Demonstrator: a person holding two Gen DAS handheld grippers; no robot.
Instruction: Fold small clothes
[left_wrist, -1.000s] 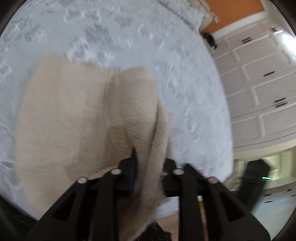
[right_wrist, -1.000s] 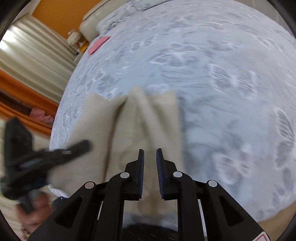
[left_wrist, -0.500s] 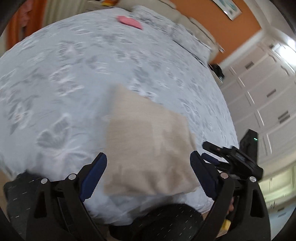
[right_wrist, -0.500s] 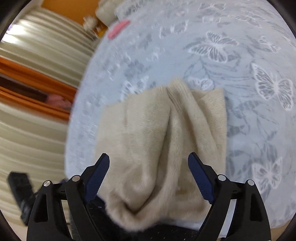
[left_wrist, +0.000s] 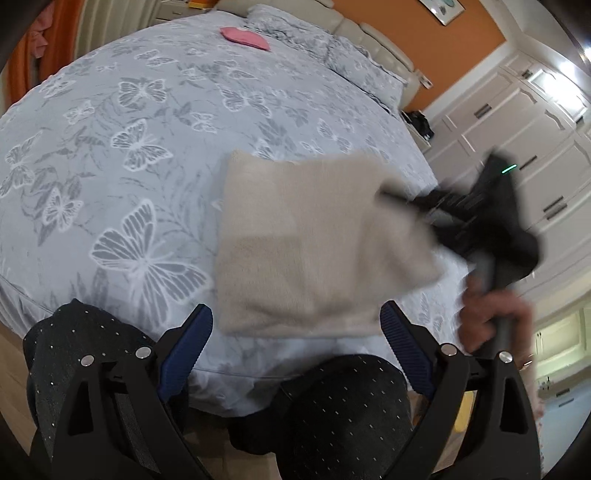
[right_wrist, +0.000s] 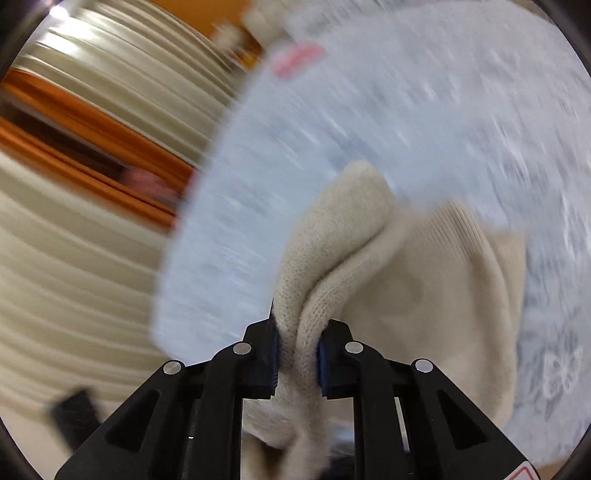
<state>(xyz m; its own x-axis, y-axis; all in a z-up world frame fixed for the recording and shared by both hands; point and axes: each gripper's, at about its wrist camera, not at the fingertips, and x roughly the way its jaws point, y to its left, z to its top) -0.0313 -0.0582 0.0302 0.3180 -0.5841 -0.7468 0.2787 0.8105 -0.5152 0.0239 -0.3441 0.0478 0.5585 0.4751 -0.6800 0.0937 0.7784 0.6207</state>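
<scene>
Two claws: right claw (right_wrist: 297, 354) has just been closing and is clenched on a bunched edge of the beige knit garment (left_wrist: 310, 243), lifting it off the bed (left_wrist: 147, 129). Left claw (left_wrist: 295, 350) released, wide, w/ garment just ahead, untouched.

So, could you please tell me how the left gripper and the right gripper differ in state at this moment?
The left gripper has its jaws wide apart and grips nothing, while the right gripper has just been closing and now pinches a bunched fold of the beige knitted garment. The left one hangs back over the blue-grey butterfly-print bedspread; the right one lifts the cloth's corner. Both have black frames with blue pads.
</scene>
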